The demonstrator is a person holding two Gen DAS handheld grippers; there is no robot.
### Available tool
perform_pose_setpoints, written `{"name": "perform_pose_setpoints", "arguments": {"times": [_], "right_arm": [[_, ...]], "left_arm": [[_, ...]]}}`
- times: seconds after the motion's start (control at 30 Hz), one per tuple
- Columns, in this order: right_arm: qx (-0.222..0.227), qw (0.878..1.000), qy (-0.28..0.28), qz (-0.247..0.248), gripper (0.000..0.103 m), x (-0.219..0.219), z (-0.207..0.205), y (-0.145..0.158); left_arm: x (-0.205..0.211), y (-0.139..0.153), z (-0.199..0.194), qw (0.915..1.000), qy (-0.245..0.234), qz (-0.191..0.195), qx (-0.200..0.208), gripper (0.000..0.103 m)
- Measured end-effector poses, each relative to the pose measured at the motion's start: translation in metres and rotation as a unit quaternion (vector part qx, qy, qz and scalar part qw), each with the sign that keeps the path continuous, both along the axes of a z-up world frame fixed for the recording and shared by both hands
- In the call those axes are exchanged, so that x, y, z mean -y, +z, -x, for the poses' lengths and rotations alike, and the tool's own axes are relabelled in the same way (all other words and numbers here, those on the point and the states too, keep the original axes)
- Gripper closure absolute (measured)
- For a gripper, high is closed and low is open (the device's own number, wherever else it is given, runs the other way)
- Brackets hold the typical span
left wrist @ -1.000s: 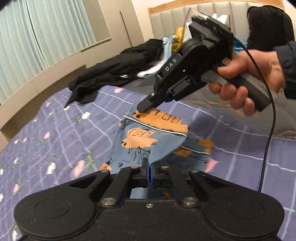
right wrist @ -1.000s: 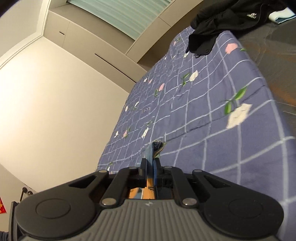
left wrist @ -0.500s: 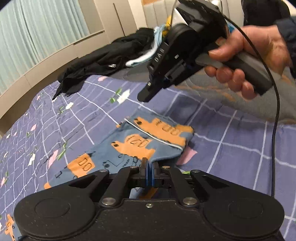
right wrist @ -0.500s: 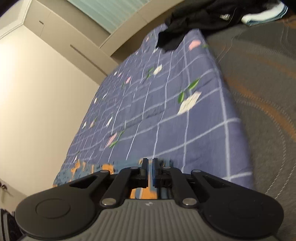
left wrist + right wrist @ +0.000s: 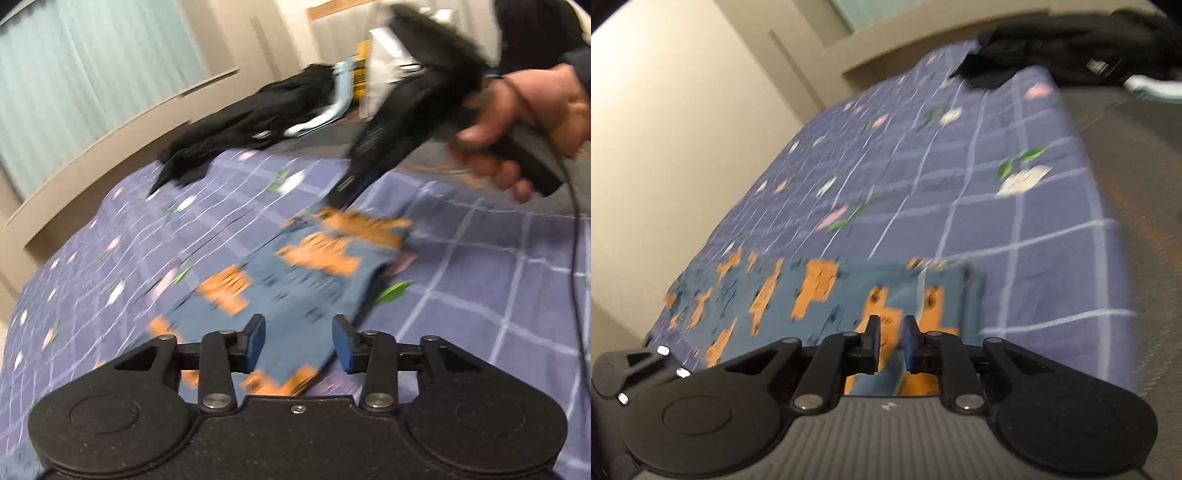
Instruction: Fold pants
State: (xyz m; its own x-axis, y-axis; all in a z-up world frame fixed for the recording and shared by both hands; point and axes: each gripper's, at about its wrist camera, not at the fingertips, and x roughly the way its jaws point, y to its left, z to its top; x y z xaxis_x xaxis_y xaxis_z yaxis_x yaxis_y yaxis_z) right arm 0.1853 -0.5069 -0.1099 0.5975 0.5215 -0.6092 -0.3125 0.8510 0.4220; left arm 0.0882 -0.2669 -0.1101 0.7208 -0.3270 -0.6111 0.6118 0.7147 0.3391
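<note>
The blue cotton pants with an orange cartoon print (image 5: 295, 273) lie flat on the purple checked bedspread with small flower motifs (image 5: 498, 295), near its right-hand edge where the grey quilted cover (image 5: 1145, 177) begins.

Left gripper (image 5: 298, 341): jaws opening, blue pads well apart. The near end of the pants lies below and between them; neither pad presses on the cloth.

Right gripper (image 5: 890, 341): jaws opening, a narrow gap between the blue pads. Pants fabric shows through the gap beneath them; the pads do not pinch it. In the left wrist view this gripper (image 5: 341, 192) is blurred and hangs just above the far end of the pants; whether its tip touches the cloth cannot be told. A person's hand (image 5: 524, 122) holds its grip, and a thin black cable (image 5: 576, 221) runs down from it.

Beyond the pants, at the far edge of the bedspread, lies a heap of black clothing (image 5: 240, 129), with a pale blue item (image 5: 332, 107) just beside it. Both views are motion-blurred.
</note>
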Motion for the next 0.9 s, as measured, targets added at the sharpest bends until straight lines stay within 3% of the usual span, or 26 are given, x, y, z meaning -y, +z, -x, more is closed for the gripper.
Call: {"name": "perform_pose_setpoints", "arguments": {"times": [0.1, 0.4, 0.47, 0.6, 0.7, 0.8, 0.83, 0.87, 0.9], "right_arm": [[0.010, 0.999, -0.046, 0.002, 0.087, 0.012, -0.002, 0.000], [-0.021, 0.999, -0.045, 0.016, 0.084, 0.010, -0.036, -0.019], [-0.021, 0.999, -0.035, 0.026, 0.095, 0.006, -0.038, -0.020], [0.005, 0.998, -0.052, 0.037, 0.098, 0.006, -0.048, -0.006], [0.011, 0.997, -0.036, 0.067, 0.097, -0.003, -0.056, -0.001], [0.003, 0.996, -0.039, 0.083, 0.088, -0.006, -0.047, -0.001], [0.018, 0.997, -0.039, 0.066, 0.081, -0.005, -0.033, 0.004], [0.020, 0.998, -0.033, 0.055, 0.067, -0.006, -0.024, 0.006], [0.013, 0.999, -0.018, 0.045, 0.061, -0.009, -0.014, 0.003]], "left_arm": [[-0.020, 0.000, -0.009, 0.9994, 0.031, 0.006, -0.013, 0.059], [-0.045, -0.003, -0.003, 0.9983, 0.052, 0.015, -0.022, 0.053], [-0.046, -0.005, -0.007, 0.9978, 0.058, 0.018, -0.028, 0.053], [-0.048, -0.008, -0.020, 0.9962, 0.074, 0.031, -0.034, 0.043], [-0.050, -0.014, -0.032, 0.9938, 0.094, 0.033, -0.049, 0.043], [-0.060, -0.010, -0.034, 0.9929, 0.101, 0.046, -0.044, 0.039], [-0.064, -0.010, -0.035, 0.9923, 0.105, 0.048, -0.044, 0.038], [-0.068, -0.012, -0.037, 0.9916, 0.111, 0.049, -0.046, 0.037], [-0.072, -0.015, -0.039, 0.9908, 0.117, 0.046, -0.050, 0.037]]}}
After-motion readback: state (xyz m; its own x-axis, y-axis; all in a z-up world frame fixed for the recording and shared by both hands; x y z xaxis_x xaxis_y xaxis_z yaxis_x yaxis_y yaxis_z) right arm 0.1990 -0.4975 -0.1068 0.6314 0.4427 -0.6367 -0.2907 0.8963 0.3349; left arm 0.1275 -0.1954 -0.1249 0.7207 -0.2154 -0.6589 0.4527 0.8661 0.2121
